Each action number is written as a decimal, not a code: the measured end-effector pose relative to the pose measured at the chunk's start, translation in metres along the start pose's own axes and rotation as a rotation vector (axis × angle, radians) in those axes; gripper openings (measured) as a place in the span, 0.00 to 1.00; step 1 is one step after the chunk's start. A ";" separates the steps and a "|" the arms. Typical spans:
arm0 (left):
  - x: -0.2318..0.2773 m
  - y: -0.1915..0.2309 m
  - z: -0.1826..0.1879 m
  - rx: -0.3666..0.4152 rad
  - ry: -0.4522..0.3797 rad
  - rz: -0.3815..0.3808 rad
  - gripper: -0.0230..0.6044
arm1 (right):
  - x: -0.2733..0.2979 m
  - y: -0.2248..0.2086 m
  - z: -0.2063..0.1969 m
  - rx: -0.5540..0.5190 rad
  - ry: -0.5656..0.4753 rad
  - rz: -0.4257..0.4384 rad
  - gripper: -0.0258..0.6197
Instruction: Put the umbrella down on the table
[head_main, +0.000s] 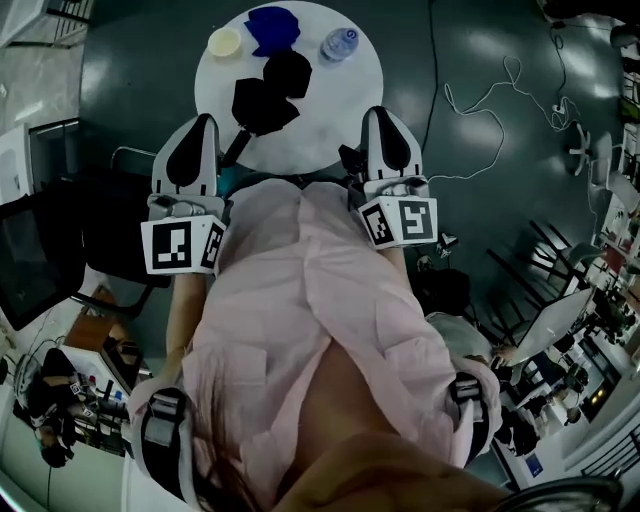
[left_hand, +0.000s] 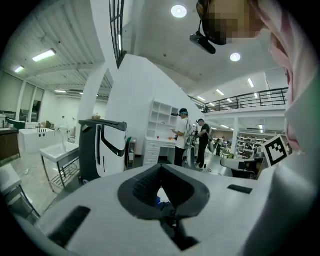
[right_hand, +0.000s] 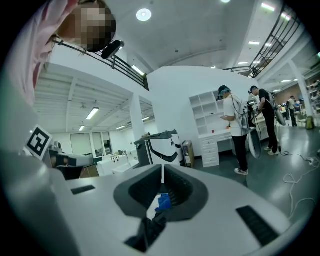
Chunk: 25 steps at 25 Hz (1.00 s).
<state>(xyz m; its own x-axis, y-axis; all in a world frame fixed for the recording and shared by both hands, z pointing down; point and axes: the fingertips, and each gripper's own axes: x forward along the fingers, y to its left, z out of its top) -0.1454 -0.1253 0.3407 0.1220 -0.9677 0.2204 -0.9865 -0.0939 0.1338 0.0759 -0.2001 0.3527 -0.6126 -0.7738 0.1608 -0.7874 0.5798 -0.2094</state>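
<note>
A folded black umbrella (head_main: 268, 92) lies on the round white table (head_main: 345, 100), with its handle end toward the table's near edge. Both grippers are held up in front of the person's chest, pointing out over the table and about level. My left gripper (head_main: 200, 125) is shut with nothing between its jaws (left_hand: 161, 167). My right gripper (head_main: 385, 115) also has its jaws together with nothing between them (right_hand: 162, 170). Through the gap below the right jaws a bit of the blue thing (right_hand: 163, 202) and the dark umbrella (right_hand: 150, 227) show. Neither gripper touches the umbrella.
On the far side of the table are a yellow lid (head_main: 224, 42), a blue cloth-like thing (head_main: 272, 27) and a clear bottle (head_main: 338, 44). White cables (head_main: 490, 120) run over the dark floor at the right. A white machine (left_hand: 102, 150) and standing people (left_hand: 181, 135) are farther off.
</note>
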 end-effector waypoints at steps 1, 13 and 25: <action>-0.004 0.003 -0.003 -0.005 0.004 0.016 0.07 | 0.001 0.002 0.000 -0.003 -0.001 0.008 0.09; -0.009 0.001 -0.009 -0.063 0.006 0.014 0.07 | -0.001 0.020 -0.001 -0.045 0.009 0.045 0.09; 0.000 0.000 -0.013 -0.077 0.026 -0.026 0.07 | -0.001 0.020 -0.001 -0.050 0.016 0.020 0.09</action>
<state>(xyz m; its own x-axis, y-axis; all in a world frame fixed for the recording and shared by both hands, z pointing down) -0.1437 -0.1220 0.3528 0.1515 -0.9586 0.2410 -0.9718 -0.0999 0.2136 0.0607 -0.1870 0.3496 -0.6290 -0.7580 0.1727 -0.7772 0.6074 -0.1647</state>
